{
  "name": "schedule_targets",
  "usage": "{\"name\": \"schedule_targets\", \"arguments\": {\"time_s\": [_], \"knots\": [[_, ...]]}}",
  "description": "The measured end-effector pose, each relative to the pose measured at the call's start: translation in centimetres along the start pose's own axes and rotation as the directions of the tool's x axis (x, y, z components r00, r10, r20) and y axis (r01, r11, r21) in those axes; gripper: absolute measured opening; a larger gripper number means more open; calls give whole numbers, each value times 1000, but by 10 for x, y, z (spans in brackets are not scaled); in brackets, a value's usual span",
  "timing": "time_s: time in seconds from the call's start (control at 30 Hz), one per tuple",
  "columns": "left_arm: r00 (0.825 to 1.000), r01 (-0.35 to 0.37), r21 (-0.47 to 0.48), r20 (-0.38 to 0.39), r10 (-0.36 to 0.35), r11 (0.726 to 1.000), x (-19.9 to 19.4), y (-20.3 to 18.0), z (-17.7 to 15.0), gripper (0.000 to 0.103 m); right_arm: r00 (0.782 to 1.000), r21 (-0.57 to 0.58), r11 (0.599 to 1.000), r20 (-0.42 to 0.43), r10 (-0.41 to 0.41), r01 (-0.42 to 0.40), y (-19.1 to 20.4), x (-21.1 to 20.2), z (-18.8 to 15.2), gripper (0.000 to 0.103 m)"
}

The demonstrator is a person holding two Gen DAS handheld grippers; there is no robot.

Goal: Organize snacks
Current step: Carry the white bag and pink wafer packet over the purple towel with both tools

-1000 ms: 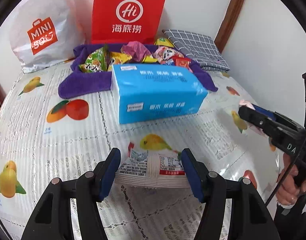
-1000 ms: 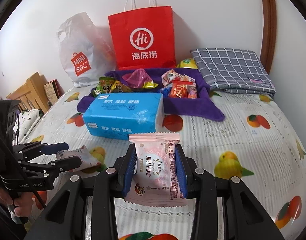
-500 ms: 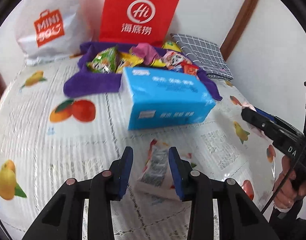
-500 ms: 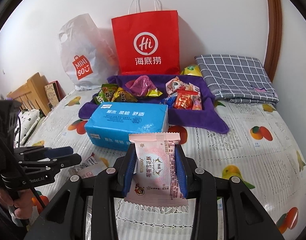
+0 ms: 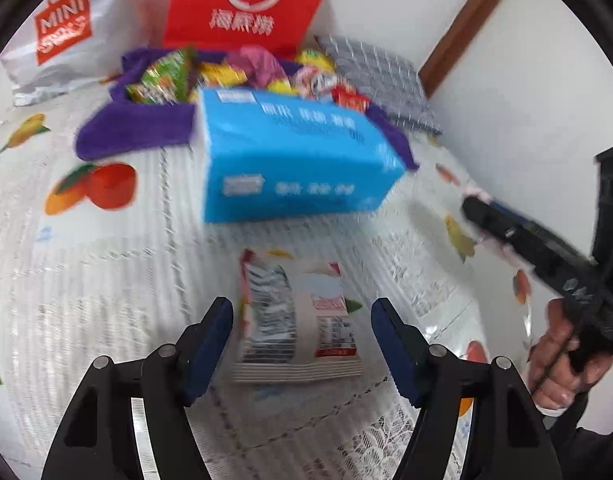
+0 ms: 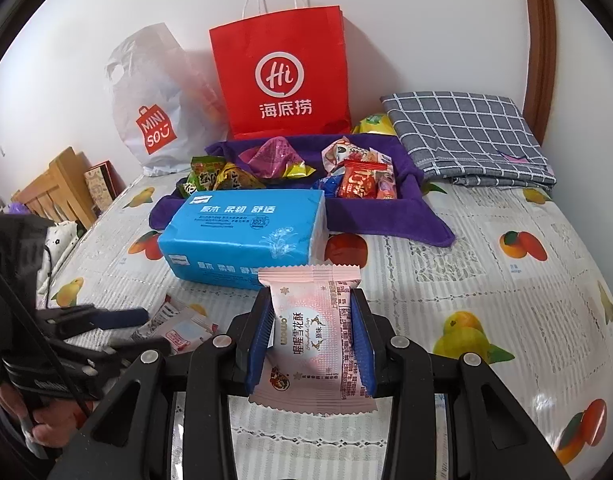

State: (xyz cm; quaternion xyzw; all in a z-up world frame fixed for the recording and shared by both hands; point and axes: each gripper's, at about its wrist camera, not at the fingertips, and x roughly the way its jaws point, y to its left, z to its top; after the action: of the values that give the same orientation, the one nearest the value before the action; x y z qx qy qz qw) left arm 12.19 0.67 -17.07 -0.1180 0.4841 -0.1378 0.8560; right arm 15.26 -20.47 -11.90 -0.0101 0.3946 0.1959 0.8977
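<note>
Fruit-print bed (image 6: 486, 264), two tongs — two packets (image 6: 316, 332) (image 5: 296, 316)

A red paper bag (image 6: 282, 76) and a white plastic bag (image 6: 158, 108) stand against the wall behind a blue tissue pack (image 6: 246, 232), beside folded grey checked cloth (image 6: 466, 136), on a fruit-print cover (image 6: 506, 280).

The table cover (image 6: 506, 320) is shiny see-through plastic over white lace. The pink snack packet (image 6: 312, 332) looks like smooth, soft-shiny plastic wrap, and the blue tissue pack (image 6: 246, 236) is glossy plastic too. The purple cloth (image 6: 382, 220) looks soft and fuzzy, the red bag (image 6: 282, 76) is matt paper, and the headboard (image 6: 54, 196) is wood.
</note>
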Motion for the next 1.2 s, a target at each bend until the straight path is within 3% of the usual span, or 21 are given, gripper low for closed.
{"name": "schedule_targets", "arguments": {"time_s": [0.2, 0.3, 0.43, 0.73, 0.93, 1.2], "knots": [[987, -159, 110, 40, 156, 981, 13, -29, -4, 74, 1000, 5, 1000, 10, -14, 14, -10, -8, -3, 38], [963, -267, 162, 71, 259, 950, 16, -37, -8, 58, 1000, 18, 1000, 12, -14, 14, -16, -10, -4, 38], [973, -230, 151, 62, 223, 961, 8, -35, -9, 51, 1000, 30, 999, 9, -16, 16, -22, -13, -6, 38], [977, -188, 104, 117, 176, 977, -34, -38, 9, 51, 999, 28, 1000, 38, -5, 4, -17, -26, 11, 38], [983, -112, 50, 153, 103, 992, -62, -39, 35, 51, 997, 14, 1000, 69, 22, -23, -5, -36, 31, 38], [968, -147, 41, 213, 135, 988, -89, -46, 62, 51, 993, -10, 999, 117, 32, -31, 8, -51, 62, 38]]}}
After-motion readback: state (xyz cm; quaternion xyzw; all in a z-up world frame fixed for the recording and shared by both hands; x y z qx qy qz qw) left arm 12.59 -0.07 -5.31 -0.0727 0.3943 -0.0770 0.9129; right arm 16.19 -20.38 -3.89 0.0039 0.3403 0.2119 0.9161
